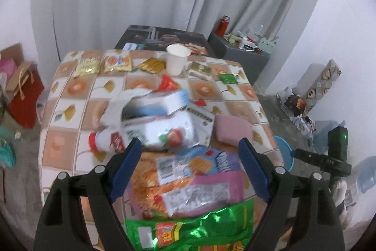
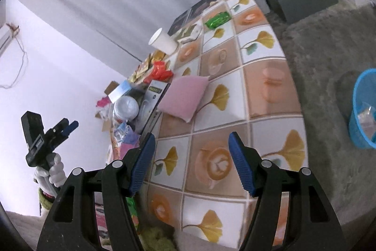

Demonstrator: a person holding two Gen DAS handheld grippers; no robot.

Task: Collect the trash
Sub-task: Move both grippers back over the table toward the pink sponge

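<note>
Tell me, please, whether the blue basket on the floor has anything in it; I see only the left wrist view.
Observer: Yes, the blue basket already holds some pale, crinkled wrappers.
Operator: Thank you. Is the right gripper carrying anything?
Observer: No, the right gripper has its jaws open over bare tablecloth, with nothing between them.
Operator: And what is holding the left gripper?
Observer: A white-gloved hand grips the handle of the left gripper.
</note>
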